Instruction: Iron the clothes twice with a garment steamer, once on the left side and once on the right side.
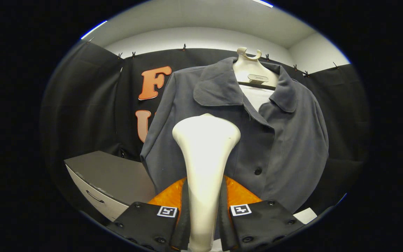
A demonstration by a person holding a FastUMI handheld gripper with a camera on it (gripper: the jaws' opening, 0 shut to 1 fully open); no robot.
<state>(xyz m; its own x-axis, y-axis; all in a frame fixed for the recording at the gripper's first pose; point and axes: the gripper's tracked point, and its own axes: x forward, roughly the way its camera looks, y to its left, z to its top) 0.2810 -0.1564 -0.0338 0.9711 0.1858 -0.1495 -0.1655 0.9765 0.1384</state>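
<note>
- The tool (204,213) grips the white garment steamer (205,154), one finger pressed against each side of its handle.
- The steamer head stands upright, in front of the grey jacket (285,140).
- The jacket hangs buttoned on a cream hanger (249,66), over a white inner garment (257,98).
- A grey drawer cabinet (110,178) stands beside the jacket, near the booth wall.

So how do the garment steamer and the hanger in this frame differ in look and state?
The garment steamer stands upright, clamped between the gripper jaws, in front of the grey jacket; the hanger sits inside the jacket's collar, carrying it against the black cloth wall. The steamer shows whole and glossy, flaring to a wide head; the hanger shows just its hooked top and neck, the rest covered by the jacket. Both are cream-white.
</note>
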